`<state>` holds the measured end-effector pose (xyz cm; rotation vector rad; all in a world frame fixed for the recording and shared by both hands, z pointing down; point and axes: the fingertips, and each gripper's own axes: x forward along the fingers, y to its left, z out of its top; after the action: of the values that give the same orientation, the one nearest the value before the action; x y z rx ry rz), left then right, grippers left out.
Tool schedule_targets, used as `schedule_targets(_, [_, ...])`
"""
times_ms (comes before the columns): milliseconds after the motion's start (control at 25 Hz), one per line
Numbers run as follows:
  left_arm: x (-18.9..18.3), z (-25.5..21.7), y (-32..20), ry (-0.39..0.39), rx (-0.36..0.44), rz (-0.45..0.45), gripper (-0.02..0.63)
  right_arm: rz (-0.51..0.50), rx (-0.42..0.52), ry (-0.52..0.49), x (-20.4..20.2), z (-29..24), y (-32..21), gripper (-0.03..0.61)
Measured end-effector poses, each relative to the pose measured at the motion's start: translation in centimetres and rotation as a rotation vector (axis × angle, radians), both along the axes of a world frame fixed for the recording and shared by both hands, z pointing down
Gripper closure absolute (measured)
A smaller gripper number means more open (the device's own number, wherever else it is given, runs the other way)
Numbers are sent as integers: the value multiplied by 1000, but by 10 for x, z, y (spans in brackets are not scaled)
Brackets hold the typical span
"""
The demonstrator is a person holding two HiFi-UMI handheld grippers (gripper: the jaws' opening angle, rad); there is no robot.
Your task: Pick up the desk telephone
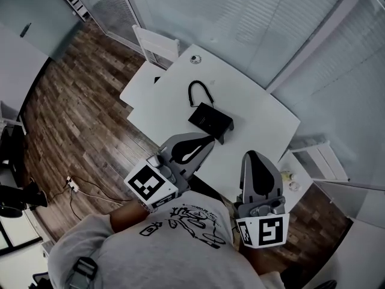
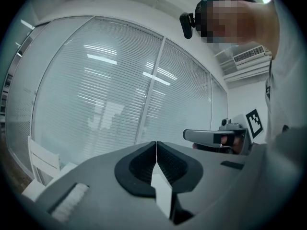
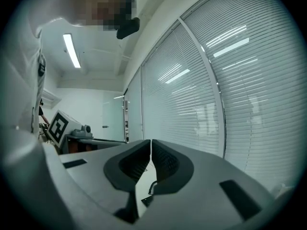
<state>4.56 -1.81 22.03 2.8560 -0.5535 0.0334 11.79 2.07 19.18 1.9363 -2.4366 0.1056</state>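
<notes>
The person wears a light grey T-shirt (image 1: 150,248) with a black line-drawn print. The grey left gripper (image 1: 209,139) and right gripper (image 1: 252,156) have black ribbed pads (image 2: 136,169) and white cubes (image 1: 150,184) with black square markers.

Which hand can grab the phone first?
Probably left. The left hand-held gripper points toward the desk telephone and its tip looks nearest; the right hand-held gripper sits off to the side. Both have their jaws shut and must open first.

Bare bench (image 1: 258,125) is seen all round the telephone (image 1: 210,121); only its looped cord (image 1: 190,95) is laid behind it.
</notes>
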Motion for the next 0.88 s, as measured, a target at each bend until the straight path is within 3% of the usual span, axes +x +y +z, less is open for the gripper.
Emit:
schedule_targets(440, [14,1,-49,5,-20,20,606,3,-7,22,8,-1,-47,569])
schedule_targets(880, [15,-11,-105,22,-5,128,606,92,7,31,3,-17,-98,569])
